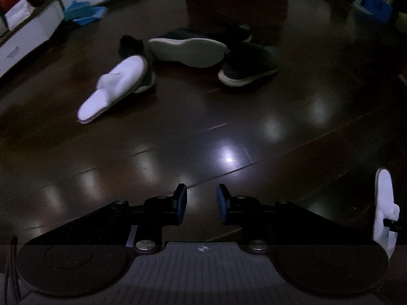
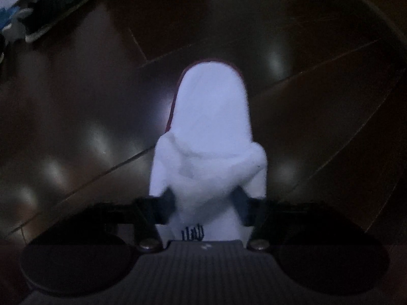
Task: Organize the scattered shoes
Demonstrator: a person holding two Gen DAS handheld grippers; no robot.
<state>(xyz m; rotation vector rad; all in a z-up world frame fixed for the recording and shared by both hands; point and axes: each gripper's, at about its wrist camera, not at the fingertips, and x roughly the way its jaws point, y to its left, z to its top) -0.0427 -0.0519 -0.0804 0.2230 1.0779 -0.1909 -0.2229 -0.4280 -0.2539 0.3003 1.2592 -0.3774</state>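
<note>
The dark wooden floor (image 1: 229, 132) fills both views, glossy with light spots, and a wide bare stretch of it lies between the left gripper and the shoes. At the far left edge of the floor stands a white cabinet (image 1: 28, 38), with blue flat things (image 1: 84, 14) beside it; at the far right edge there are boxes (image 1: 376, 5), too blurred to read. In the far middle of the floor the shoes lie in a loose group: one dark shoe on its side (image 1: 188, 50), its pale sole turned to the camera and its long axis running left to right, a second dark shoe (image 1: 248, 67) upright just right of it, and a white slipper (image 1: 114, 86) which lies diagonally, with a further dark shoe half hidden behind it. The left gripper (image 1: 201, 203) hangs over bare floor, its blue-padded jaws narrowly apart with nothing between them. The right gripper (image 2: 206, 208) has its jaws closed on a second white slipper (image 2: 211, 132), which points straight away from the camera, above the floor. Some dark writing (image 2: 192, 233) is on this slipper near the jaws, but I cannot read it.
</note>
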